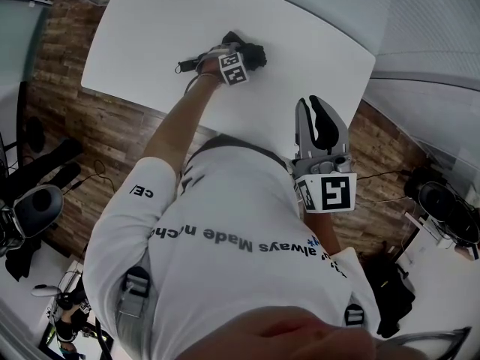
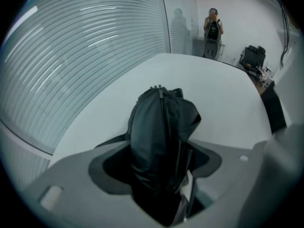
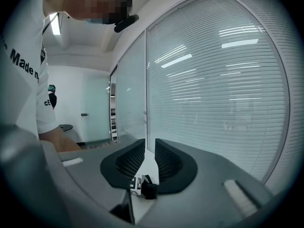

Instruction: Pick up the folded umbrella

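The folded black umbrella lies on the white table near its middle, its strap end pointing left. My left gripper reaches steeply down over it. In the left gripper view the umbrella fills the space between the widely spread jaws of the left gripper, and the pads do not visibly press on it. My right gripper hovers near the table's front edge, close to the person's body. The right gripper has only a thin slit between its jaws, with nothing in it.
A wooden floor surrounds the table. An office chair stands at the left and dark gear at the right. Glass walls with blinds run beside the table. A person stands far behind it.
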`<state>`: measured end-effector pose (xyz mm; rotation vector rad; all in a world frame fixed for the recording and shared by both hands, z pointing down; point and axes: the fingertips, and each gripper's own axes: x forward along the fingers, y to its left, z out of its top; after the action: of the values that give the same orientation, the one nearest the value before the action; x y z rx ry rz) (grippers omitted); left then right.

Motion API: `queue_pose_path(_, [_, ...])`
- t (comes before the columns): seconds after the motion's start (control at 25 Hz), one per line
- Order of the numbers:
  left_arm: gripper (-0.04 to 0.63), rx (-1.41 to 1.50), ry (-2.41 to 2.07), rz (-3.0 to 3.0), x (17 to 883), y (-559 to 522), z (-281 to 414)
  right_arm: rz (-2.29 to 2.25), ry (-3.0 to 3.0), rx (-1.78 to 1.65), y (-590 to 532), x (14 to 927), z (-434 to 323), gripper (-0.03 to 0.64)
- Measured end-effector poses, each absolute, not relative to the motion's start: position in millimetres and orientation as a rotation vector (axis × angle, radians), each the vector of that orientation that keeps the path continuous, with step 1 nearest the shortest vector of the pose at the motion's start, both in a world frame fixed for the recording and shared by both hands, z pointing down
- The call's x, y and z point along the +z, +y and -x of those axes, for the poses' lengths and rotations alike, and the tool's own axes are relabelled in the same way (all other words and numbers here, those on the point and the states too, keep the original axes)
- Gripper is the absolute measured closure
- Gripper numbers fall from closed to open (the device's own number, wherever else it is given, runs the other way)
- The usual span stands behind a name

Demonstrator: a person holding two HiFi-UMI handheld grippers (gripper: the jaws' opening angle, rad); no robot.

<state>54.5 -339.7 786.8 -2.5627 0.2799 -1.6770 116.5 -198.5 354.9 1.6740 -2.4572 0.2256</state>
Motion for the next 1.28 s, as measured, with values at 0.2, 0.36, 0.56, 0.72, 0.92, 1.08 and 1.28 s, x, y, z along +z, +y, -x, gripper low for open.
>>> queue_pose_path(0.2, [0.301,-1.699,0.271,2.537,787,-339,-59,-1.692,-2.443,0.249,-193,360,-127,0.551])
queue_pose_path(0.36, [0.355,-1.672,0.289,2.545,784,-341,-63,-1.695,-2.436,0.250,-191,362,-133,0.551])
queue_pose_path(0.56, [0.377,-1.592,0.449,2.637,767,-353,-59,-1.698,-2.429,0.245,-193,365,-136,0.552])
queue_pose_path(0.72, [0.377,-1.415,0.632,2.783,727,-360,-58,-1.698,-2.433,0.243,-193,365,-137,0.552])
queue_pose_path(0.92, [0.374,-1.224,0.758,2.889,670,-349,-52,-1.697,-2.446,0.230,-190,362,-139,0.552])
queue_pose_path(1.08, [0.373,-1.039,0.840,2.952,618,-335,-43,-1.692,-2.455,0.227,-192,361,-136,0.552])
queue_pose_path(1.28, [0.368,-0.751,0.896,2.999,539,-314,-35,-1.679,-2.470,0.227,-196,362,-129,0.552])
